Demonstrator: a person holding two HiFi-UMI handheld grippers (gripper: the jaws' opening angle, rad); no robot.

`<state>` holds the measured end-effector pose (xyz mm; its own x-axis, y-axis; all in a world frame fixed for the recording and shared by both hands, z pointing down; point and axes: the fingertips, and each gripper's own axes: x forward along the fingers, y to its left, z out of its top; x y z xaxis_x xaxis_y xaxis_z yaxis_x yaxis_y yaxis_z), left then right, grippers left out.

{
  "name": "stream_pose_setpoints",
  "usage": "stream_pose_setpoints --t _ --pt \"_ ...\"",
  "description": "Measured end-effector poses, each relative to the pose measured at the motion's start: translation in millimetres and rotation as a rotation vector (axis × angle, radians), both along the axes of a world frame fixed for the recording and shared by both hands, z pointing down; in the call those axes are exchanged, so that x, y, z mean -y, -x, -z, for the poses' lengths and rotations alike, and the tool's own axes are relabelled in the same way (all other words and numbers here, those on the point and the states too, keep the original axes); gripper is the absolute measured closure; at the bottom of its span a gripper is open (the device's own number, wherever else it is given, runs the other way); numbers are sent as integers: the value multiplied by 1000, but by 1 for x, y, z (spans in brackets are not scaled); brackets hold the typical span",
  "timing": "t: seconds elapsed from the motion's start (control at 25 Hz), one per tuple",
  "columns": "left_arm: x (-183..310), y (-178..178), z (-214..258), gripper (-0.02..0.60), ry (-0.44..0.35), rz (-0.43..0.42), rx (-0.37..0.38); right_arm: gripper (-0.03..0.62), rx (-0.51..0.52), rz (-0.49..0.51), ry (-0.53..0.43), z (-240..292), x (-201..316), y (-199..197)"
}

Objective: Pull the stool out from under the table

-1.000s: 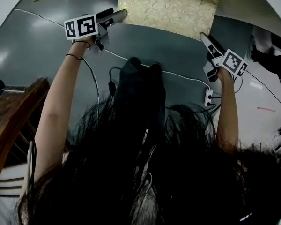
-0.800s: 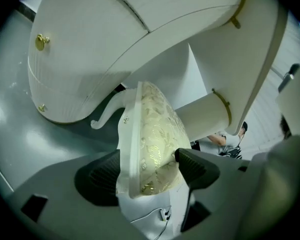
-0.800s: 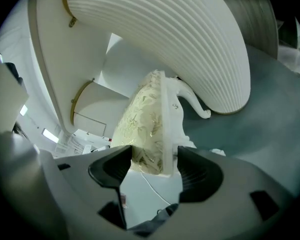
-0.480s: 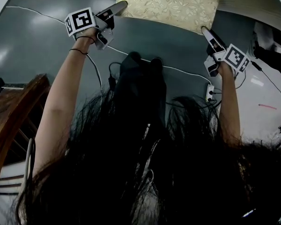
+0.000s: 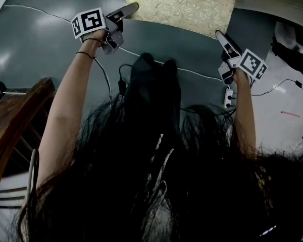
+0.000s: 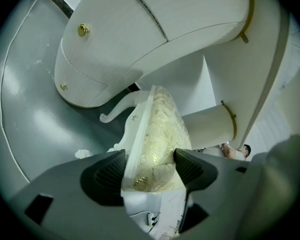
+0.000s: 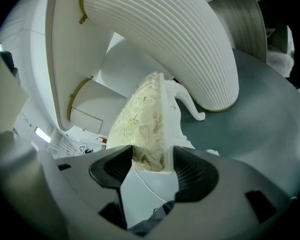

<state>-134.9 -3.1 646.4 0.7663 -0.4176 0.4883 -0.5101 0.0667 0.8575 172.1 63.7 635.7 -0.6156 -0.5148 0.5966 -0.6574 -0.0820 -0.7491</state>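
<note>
The stool (image 5: 182,6) has a gold floral cushion on a white frame and sits partly under the white table (image 5: 272,1). My left gripper (image 5: 133,6) is at the seat's near left corner. In the left gripper view its jaws are closing, and both pads touch the stool's seat edge (image 6: 157,134) between them (image 6: 150,171). My right gripper (image 5: 218,34) is at the near right corner. In the right gripper view it (image 7: 152,166) is shut on the stool's corner (image 7: 145,119), with cushion against one pad and white frame against the other.
The table's ribbed white pedestals (image 6: 140,34) (image 7: 160,34) stand close on both sides of the stool. A wooden chair (image 5: 15,120) stands at the left. A white cable (image 5: 40,15) and a power strip (image 5: 229,99) lie on the grey floor. The person's dark hair fills the lower head view.
Both grippers have stayed at the seat's near corners, shifting only slightly. The stool has not visibly moved out from the table.
</note>
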Motion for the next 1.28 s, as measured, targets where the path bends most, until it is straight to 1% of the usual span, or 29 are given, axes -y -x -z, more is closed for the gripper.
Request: stream_pose_setpoints --t 0.24,0.4,0.52,0.68,0.8,0.88,0.96,1.16,1.28 --pt "0 -2 -6 267 67 -33 10 327 -4 3 61 -6 0 2" --pt "0 -3 -2 267 79 -47 17 327 -16 -15 53 -2 0 1" --pt "0 -2 -2 264 79 -63 16 327 -21 -6 47 -2 0 2" --pt "0 -4 -4 256 84 -109 45 327 -5 -10 34 -11 -5 3" --pt "2 -7 -6 249 141 -135 64 327 -22 -18 82 -15 -4 -3" --pt "0 -7 -7 247 186 -144 68 327 -37 -3 123 -15 -5 -6" --pt "-2 -7 -7 245 219 -151 72 327 -13 22 156 -10 -4 0" --pt "-1 -7 -9 241 282 -185 87 327 -9 42 240 -11 -9 0" --pt "1 -7 -7 236 302 -208 99 327 3 58 295 -8 -15 4"
